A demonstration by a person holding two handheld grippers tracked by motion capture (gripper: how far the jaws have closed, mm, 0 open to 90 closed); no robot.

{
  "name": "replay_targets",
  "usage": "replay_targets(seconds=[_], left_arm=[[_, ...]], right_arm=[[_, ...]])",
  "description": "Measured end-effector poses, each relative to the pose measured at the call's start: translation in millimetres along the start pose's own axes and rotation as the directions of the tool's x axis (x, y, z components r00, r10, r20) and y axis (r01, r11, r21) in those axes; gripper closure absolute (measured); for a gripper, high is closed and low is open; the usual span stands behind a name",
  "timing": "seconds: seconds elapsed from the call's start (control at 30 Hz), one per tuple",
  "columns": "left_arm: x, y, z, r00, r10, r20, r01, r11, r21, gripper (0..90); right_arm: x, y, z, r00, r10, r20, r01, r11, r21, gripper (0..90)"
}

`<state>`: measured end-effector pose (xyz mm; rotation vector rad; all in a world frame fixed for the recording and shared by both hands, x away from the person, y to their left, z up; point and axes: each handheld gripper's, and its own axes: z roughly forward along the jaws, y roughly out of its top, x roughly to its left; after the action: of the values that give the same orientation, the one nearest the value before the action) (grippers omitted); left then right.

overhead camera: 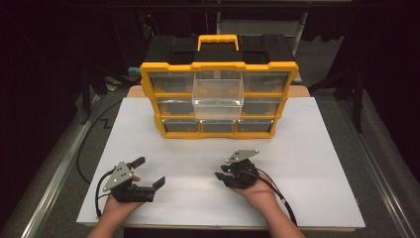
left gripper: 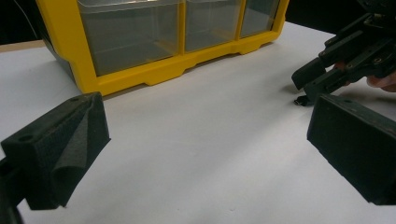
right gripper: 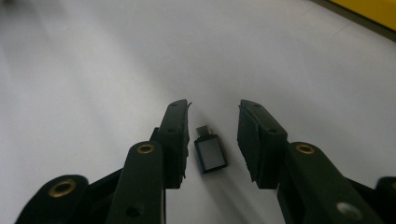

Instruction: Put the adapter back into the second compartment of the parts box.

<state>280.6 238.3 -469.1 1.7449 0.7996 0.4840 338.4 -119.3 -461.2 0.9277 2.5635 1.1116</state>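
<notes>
1. A small dark grey adapter point(right gripper: 211, 155), rectangular, with a short metal plug at one end.
2. It lies flat on the white counter point(right gripper: 93, 70), plug end pointing away from the right gripper's camera.
3. It sits between the right tongs point(right gripper: 212, 140), touching neither pad.

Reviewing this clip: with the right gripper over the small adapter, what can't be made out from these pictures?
- Adapter, high view: too small and hidden under the right gripper.
- Adapter, right gripper view: no marking can be read on it; whether the left jaw touches it is unclear.
- Closed drawers of the yellow organizer, high view: contents unreadable behind glare; the pulled-out clear drawer looks empty.
- Organizer, left gripper view: its top is cut off by the upper edge.
</notes>
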Motion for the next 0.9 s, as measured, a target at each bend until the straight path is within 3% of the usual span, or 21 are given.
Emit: replay_targets(seconds=[0.43, 0.63, 0.9], left_arm=[[-0.1, 0.1, -0.2, 1.0, 0.0, 0.001, 0.0, 1.0, -0.002, 0.3], [0.0, -0.1, 0.0, 1.0, -0.003, 0.002, 0.003, 1.0, -0.001, 0.3], [0.0, -0.5, 0.3, 0.9999, -0.011, 0.002, 0.011, 0.9999, -0.003, 0.3]], right_arm=[[1.9, -6.6, 2.1, 0.9996, -0.029, -0.002, 0.029, 0.999, 0.035, 68.3], [6.2, -7.0, 3.2, 0.9956, -0.088, 0.031, 0.087, 0.995, 0.045, 70.2], [8.6, -8.0, 4.1, 0.992, -0.12, 0.039, 0.118, 0.992, 0.045, 73.2]])
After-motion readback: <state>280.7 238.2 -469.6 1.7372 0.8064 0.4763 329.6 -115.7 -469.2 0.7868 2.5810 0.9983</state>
